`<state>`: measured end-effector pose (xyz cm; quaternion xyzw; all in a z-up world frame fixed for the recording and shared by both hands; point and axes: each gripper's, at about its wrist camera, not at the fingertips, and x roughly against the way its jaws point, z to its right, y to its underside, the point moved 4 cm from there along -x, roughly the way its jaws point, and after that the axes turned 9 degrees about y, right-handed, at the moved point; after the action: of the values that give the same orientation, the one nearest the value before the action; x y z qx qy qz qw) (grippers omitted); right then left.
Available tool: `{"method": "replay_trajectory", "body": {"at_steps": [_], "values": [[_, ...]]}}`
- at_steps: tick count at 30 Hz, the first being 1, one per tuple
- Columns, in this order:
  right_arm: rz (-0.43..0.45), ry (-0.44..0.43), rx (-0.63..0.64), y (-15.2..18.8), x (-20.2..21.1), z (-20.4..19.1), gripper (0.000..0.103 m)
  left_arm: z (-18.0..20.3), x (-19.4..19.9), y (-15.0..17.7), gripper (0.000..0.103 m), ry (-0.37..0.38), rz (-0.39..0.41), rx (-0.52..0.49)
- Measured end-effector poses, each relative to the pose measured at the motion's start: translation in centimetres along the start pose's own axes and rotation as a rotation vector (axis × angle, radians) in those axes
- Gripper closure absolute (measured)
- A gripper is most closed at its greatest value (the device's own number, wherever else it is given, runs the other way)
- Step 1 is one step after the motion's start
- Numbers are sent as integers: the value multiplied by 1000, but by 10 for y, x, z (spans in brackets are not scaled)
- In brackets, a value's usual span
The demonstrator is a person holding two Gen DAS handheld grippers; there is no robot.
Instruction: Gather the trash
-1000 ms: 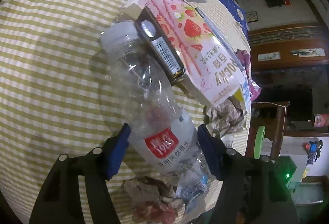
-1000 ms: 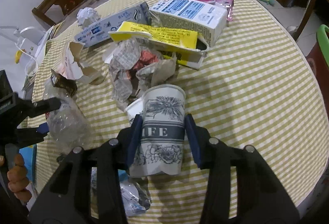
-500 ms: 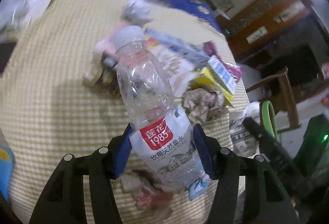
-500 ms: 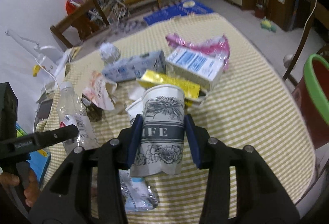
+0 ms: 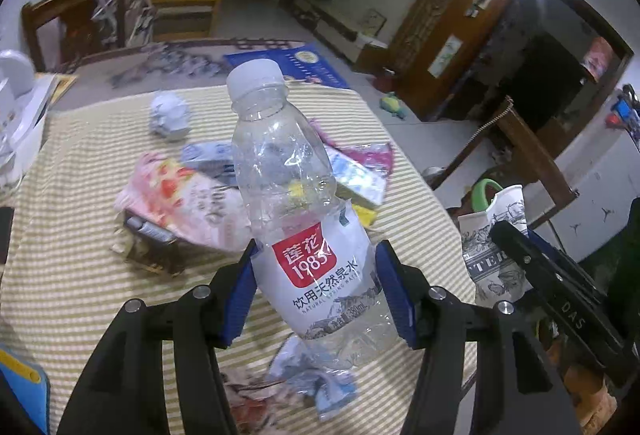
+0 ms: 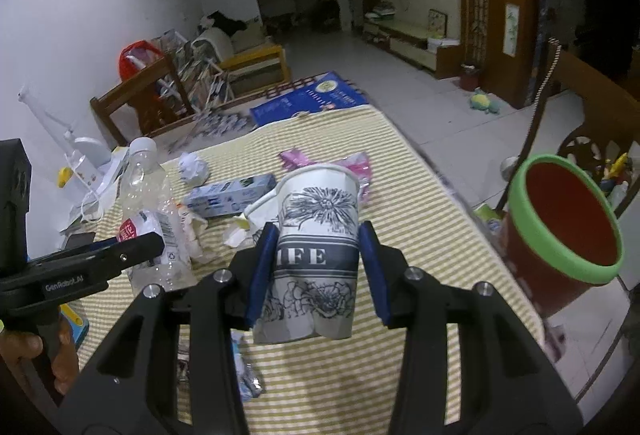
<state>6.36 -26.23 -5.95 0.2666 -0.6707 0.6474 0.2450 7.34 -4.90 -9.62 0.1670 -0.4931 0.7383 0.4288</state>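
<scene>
My left gripper (image 5: pixel 316 291) is shut on a clear empty plastic water bottle (image 5: pixel 296 195) with a red and white label, held upright above the striped table (image 5: pixel 72 275). My right gripper (image 6: pixel 318 271) is shut on a crumpled paper cup (image 6: pixel 316 255) printed with flowers, also held up above the table. The cup shows at the right of the left wrist view (image 5: pixel 492 235), and the bottle at the left of the right wrist view (image 6: pixel 154 219). A red bin with a green rim (image 6: pixel 560 227) stands beside the table's right edge.
More trash lies on the table: a pink snack box (image 5: pixel 188 195), a crumpled paper ball (image 5: pixel 170 113), a blue and white carton (image 6: pixel 230 195), a pink wrapper (image 6: pixel 352 167) and scraps near the front edge (image 5: pixel 296 387). Wooden chairs (image 6: pixel 148 95) stand behind.
Both grippers have risen and tilted up with the bottle and the cup, which are now well above the table. The bin has come into the right wrist view.
</scene>
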Motion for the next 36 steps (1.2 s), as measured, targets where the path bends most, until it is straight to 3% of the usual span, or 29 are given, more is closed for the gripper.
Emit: {"method": "replay_trajectory", "body": {"at_steps": [14,17,19,26,29,31,36], "values": [[22,68,-70,-5,9,72,62,68,-39,-1,50,19,-37,-106],[36,82,-91,-10,12,93,62,87,-49,-6,58,21,-32,-140],[41,88,-100,-14,11,104,62,97,-55,-7,75,30,-43,-150],[57,100,-116,-28,11,145,62,121,-83,-9,80,42,-78,-126],[48,98,-129,-28,5,158,62,118,-84,-6,76,2,-69,-119],[25,89,-140,-25,-5,165,62,113,-89,-2,61,-20,-82,-97],[-18,61,-135,-26,-24,168,62,100,-105,19,45,-9,-175,-30]]}}
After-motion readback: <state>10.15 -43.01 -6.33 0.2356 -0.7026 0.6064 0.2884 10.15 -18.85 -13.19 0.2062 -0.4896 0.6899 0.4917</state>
